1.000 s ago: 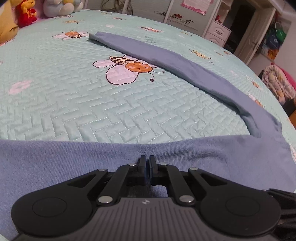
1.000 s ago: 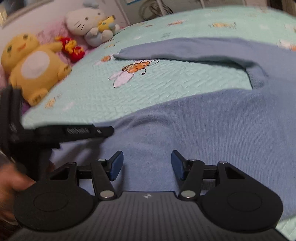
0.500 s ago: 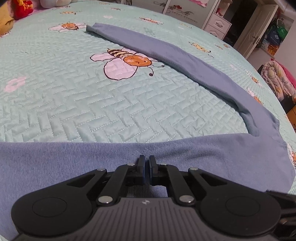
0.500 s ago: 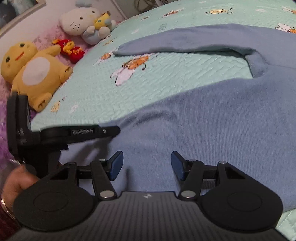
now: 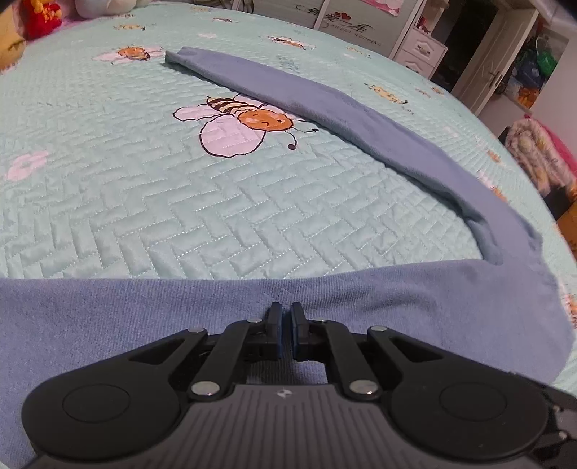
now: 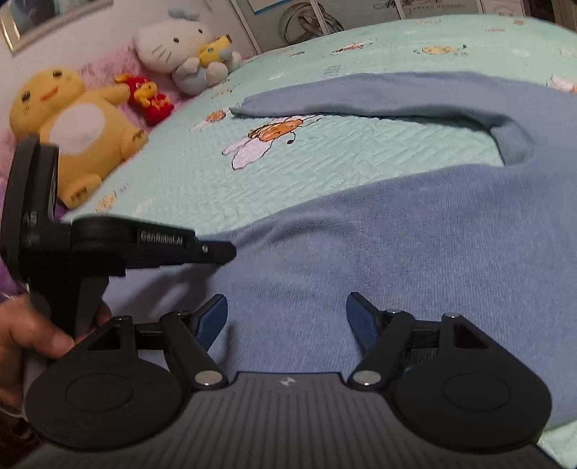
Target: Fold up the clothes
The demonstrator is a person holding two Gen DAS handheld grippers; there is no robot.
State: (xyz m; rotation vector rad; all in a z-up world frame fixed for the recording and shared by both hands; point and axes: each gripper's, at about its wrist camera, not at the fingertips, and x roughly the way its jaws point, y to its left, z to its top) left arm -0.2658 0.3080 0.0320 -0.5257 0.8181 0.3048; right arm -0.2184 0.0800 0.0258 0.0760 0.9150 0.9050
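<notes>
The blue knitted long-sleeved sweater (image 5: pixel 360 310) lies flat on the mint-green quilted bedspread with bee prints (image 5: pixel 144 216), one sleeve stretched far left. The left tool (image 5: pixel 285 324) has just been opening slightly: its pads stand a narrow gap apart over the sweater's edge, gripping nothing. The right tool (image 6: pixel 286 317) has just been opening; its blue pads stand wide apart above the fabric. The left tool's arm reads "GenRoboT.AI". A far cabinet (image 5: pixel 346 25) reads "SWEET WEDDING".
</notes>
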